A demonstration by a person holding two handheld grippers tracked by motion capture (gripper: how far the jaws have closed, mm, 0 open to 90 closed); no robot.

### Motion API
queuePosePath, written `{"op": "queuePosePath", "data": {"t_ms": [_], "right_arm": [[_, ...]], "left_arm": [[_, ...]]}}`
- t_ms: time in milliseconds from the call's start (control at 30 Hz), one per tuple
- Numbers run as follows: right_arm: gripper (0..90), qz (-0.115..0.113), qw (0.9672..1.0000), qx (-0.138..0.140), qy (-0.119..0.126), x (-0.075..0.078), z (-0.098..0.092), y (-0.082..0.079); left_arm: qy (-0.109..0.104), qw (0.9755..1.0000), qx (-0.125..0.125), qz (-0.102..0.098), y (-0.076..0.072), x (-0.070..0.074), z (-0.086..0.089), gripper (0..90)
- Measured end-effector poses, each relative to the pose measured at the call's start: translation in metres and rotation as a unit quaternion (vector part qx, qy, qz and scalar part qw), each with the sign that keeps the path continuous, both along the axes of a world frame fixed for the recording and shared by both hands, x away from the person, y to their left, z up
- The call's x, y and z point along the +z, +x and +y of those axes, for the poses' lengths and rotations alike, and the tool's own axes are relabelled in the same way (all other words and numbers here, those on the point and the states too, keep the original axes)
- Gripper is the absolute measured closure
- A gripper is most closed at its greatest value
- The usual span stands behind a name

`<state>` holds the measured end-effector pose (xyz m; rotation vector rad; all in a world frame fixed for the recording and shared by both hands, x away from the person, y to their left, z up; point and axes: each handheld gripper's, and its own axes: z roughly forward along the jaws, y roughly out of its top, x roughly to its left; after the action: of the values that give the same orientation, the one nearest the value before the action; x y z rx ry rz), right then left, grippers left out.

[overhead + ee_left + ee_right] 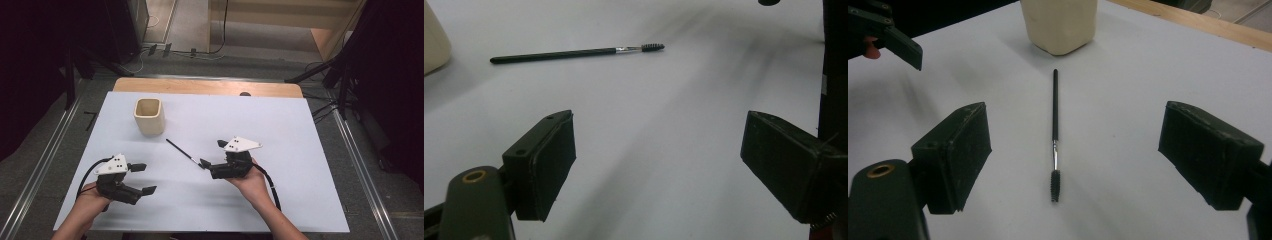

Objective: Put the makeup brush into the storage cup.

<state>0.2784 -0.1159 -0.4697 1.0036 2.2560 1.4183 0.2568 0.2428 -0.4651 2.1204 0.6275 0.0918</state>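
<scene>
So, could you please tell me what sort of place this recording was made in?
Probably a lab recording bay: a white-topped table, dark curtains at both sides, floor rails and loose cables.

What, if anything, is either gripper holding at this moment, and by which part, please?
Nothing is held. The right gripper is open around the brush lying on the table, without touching it; the left gripper is open and empty.

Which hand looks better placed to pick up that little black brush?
Likely the right. The right gripper is open with the spoolie brush lying between its jaws, bristle end nearest. The left gripper, also open, sits farther from the brush.
</scene>
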Motion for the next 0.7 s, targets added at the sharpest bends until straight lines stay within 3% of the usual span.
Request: {"op": "queuePosePath", "data": {"t_ms": [700], "right_arm": [[14.4, -0.007, 0.9998, 0.000, 0.016, -0.003, 0.029, 0.017]], "left_arm": [[-0.001, 1.0000, -0.001, -0.001, 0.000, 0.000, 0.000, 14.7]]}}
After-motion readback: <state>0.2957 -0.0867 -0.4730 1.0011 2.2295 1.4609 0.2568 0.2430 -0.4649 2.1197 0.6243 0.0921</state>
